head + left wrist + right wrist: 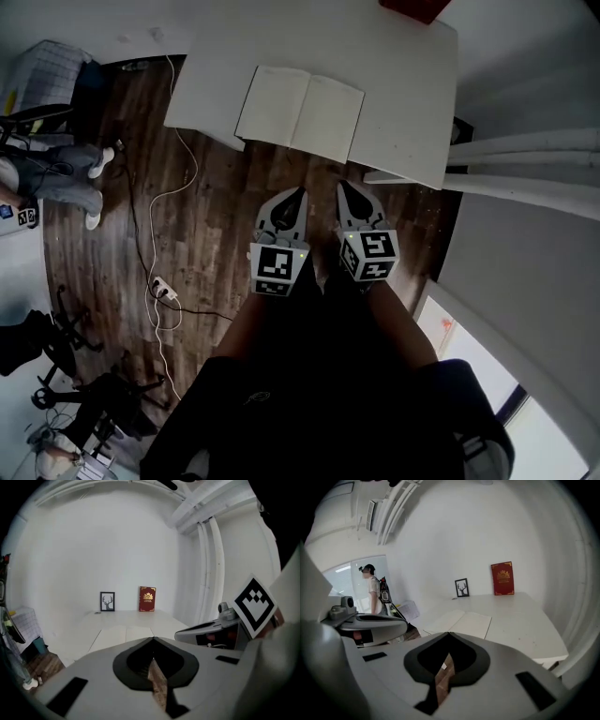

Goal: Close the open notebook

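An open notebook [300, 112] with blank cream pages lies flat on the white table [408, 84], near its front edge. Both grippers hang over the wooden floor just short of that edge, side by side and pointing at the notebook. My left gripper [298, 194] is shut and holds nothing, and so is my right gripper [344, 187]. In the left gripper view the shut tips [153, 640] sit below the notebook [123, 633]. The right gripper view has the tips [449, 633] meeting in front of the notebook [465, 619].
A red book [147, 599] and a small framed deer picture [107, 601] stand at the table's far end against the wall. A white cable and power strip [164, 291] lie on the floor at left. A person [373, 590] stands further left.
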{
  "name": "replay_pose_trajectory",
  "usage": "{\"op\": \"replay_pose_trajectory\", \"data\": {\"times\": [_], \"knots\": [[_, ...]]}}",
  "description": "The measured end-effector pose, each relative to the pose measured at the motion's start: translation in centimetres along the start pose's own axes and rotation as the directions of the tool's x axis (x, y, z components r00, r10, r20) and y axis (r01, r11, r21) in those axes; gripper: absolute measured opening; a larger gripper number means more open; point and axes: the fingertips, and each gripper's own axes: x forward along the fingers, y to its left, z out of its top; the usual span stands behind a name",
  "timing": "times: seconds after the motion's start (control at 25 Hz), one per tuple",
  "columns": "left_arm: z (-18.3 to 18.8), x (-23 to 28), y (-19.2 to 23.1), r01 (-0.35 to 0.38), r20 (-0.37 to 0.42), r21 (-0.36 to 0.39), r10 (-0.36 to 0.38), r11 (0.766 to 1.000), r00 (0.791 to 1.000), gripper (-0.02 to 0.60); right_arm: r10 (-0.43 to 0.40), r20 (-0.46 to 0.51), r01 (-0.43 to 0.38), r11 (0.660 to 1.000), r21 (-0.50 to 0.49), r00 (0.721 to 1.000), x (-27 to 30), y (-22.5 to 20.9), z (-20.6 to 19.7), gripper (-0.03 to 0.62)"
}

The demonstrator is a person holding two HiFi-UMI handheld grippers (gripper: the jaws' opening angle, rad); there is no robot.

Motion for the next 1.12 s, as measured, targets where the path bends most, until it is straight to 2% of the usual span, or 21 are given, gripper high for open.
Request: {"op": "replay_pose_trajectory", "data": {"times": [0.08,0.16,0.24,0.32,0.44,0.56,0.68,0.76,0.88,1.0,1.12], "knots": [[0.1,0.9,0.8,0.049,-0.003,0.002,-0.049,0.999,0.999,0.002,-0.048,-0.004,0.049,0.998,0.028,0.999,0.4,-0.1,-0.2,0.021],[0.0,2.1,1.4,0.091,-0.016,0.013,-0.091,0.996,0.996,0.002,-0.090,-0.018,0.091,0.991,0.101,0.996,1.0,-0.5,-0.6,0.021],[-0.3,3.3,1.6,0.123,-0.038,0.008,-0.123,0.992,0.992,0.002,-0.125,-0.038,0.130,0.973,0.192,0.991,1.4,-1.2,-1.2,0.021],[-1.0,4.2,1.4,0.148,-0.063,-0.021,-0.149,0.989,0.987,0.002,-0.151,-0.050,0.159,0.957,0.244,0.987,1.5,-1.8,-1.7,0.021],[-2.1,5.9,1.2,0.169,-0.088,-0.045,-0.173,0.985,0.981,0.002,-0.177,-0.056,0.185,0.943,0.276,0.983,1.9,-2.7,-2.4,0.021],[-2.9,7.5,1.6,0.158,-0.099,-0.046,-0.162,0.986,0.982,0.002,-0.183,-0.056,0.191,0.924,0.331,0.982,2.8,-3.7,-3.1,0.021],[-3.4,8.2,1.7,0.154,-0.117,-0.068,-0.161,0.986,0.980,0.002,-0.135,-0.011,0.126,0.892,0.433,0.991,3.8,-4.0,-3.2,0.031],[-3.6,8.8,1.8,0.162,-0.127,-0.051,-0.167,0.986,0.978,0.002,-0.118,-0.005,0.104,0.861,0.498,0.993,4.6,-4.2,-3.7,0.110],[-3.6,9.2,2.0,0.173,-0.138,-0.037,-0.176,0.984,0.975,0.002,-0.151,-0.025,0.137,0.798,0.587,0.988,5.3,-5.2,-4.8,0.129],[-3.9,9.1,1.8,0.180,-0.155,-0.033,-0.183,0.983,0.971,0.002,-0.179,-0.067,0.181,0.760,0.624,0.982,5.5,-5.9,-6.3,0.129],[-4.2,9.0,1.8,0.182,-0.164,-0.029,-0.185,0.983,0.969,0.002,-0.192,-0.077,0.193,0.719,0.668,0.978,6.2,-6.6,-7.3,0.129]]}}
